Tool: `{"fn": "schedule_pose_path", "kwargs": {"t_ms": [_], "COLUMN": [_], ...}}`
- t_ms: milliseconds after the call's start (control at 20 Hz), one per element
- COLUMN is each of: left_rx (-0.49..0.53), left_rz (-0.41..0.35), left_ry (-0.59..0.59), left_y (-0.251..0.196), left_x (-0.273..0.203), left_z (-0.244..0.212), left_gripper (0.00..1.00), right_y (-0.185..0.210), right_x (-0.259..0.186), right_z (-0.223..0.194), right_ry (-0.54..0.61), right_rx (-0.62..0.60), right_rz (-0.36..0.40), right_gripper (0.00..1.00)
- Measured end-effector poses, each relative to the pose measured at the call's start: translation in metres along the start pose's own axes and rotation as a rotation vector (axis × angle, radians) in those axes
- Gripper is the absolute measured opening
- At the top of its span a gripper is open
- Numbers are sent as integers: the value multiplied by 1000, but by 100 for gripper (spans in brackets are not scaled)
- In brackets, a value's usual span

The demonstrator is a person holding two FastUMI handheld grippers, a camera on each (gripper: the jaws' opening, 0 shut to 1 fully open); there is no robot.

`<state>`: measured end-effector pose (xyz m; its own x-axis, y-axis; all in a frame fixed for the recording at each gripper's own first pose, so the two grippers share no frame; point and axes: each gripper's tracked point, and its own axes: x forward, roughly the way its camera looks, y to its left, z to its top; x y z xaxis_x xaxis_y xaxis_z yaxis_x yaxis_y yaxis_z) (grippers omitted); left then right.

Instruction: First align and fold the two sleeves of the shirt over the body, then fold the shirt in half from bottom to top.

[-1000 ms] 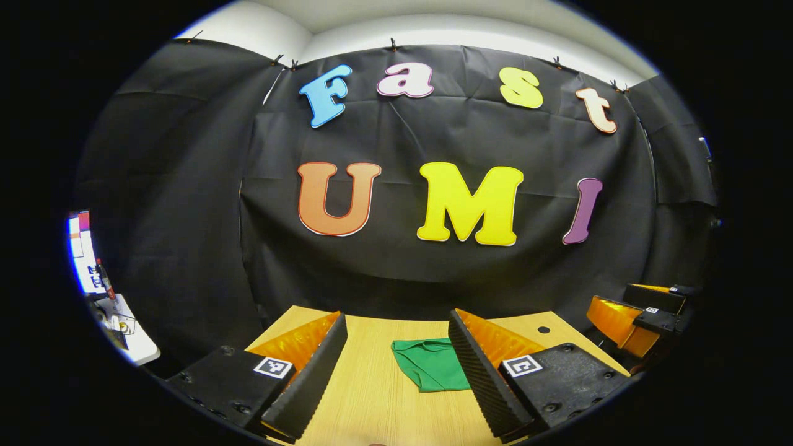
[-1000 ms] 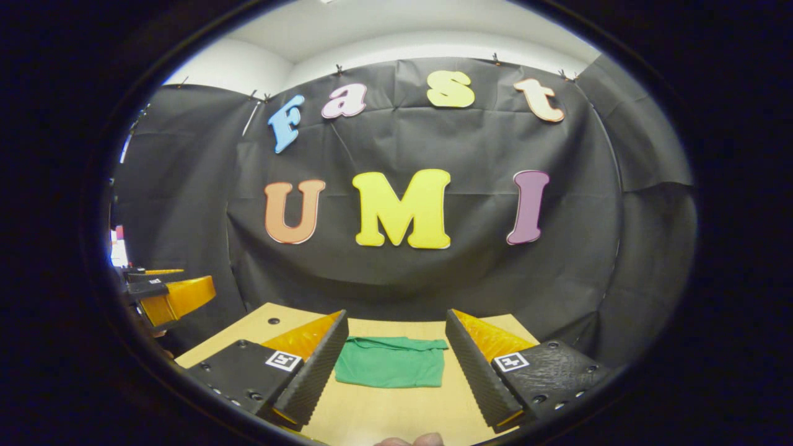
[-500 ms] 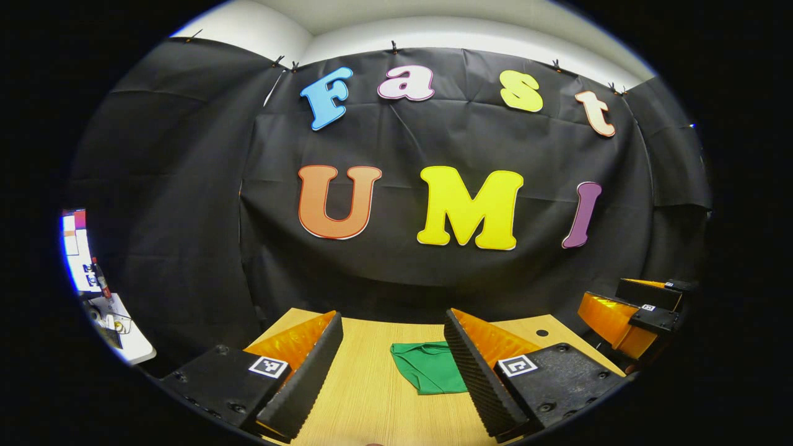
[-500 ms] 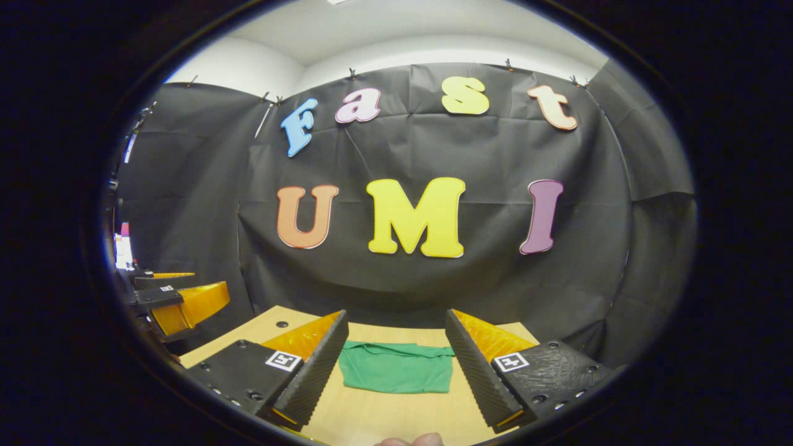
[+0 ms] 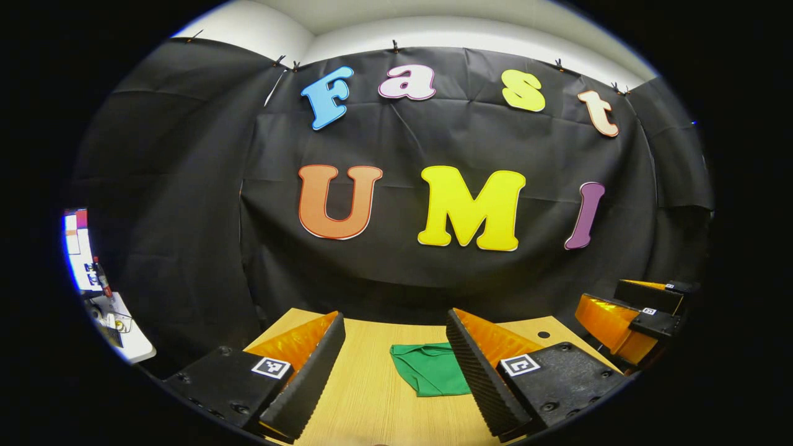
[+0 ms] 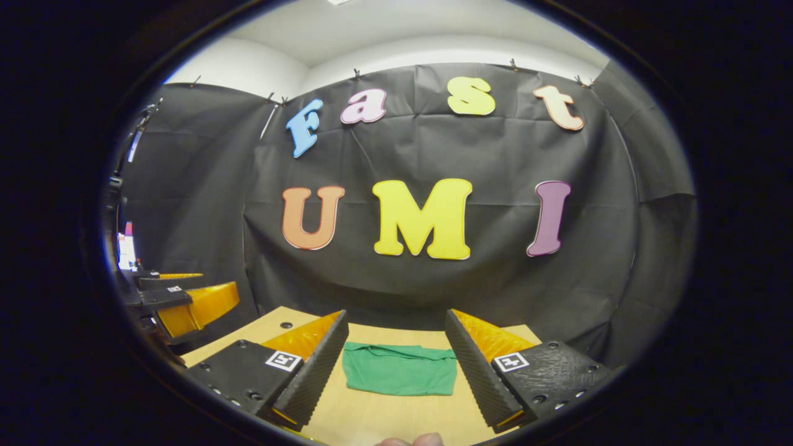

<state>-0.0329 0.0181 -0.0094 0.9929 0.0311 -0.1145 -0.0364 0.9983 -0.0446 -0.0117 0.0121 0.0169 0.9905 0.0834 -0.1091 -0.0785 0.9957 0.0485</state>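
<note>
Change: both views barely shifted; shirt (image 6: 399, 370) stays folded on table (image 5: 378, 396).
Left gripper (image 5: 396, 371): spread, hovering.
Right gripper (image 6: 393, 368): spread, hovering.

Two wedge-shaped fingers on the left gripper (image 5: 394, 371), ribbed on the inner faces, translucent orange shells behind. Black mounting blocks at 7 and 5 o'clock, studded with screws, each bearing a square black-and-white marker (image 5: 272, 367). Same build on the right gripper (image 6: 392, 370), with a marker (image 6: 511, 361) at 5 o'clock.
</note>
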Motion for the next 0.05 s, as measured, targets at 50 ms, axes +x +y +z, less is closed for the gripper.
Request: {"fn": "schedule_pose_path", "kwargs": {"t_ms": [50], "left_rx": [4], "left_rz": [-2], "left_ry": [-1], "left_y": [-1], "left_x": [0], "left_z": [0], "left_gripper": [100], "right_y": [0], "right_x": [1], "right_z": [1], "right_ry": [-2], "right_rx": [1], "right_rz": [-2], "right_gripper": [96]}}
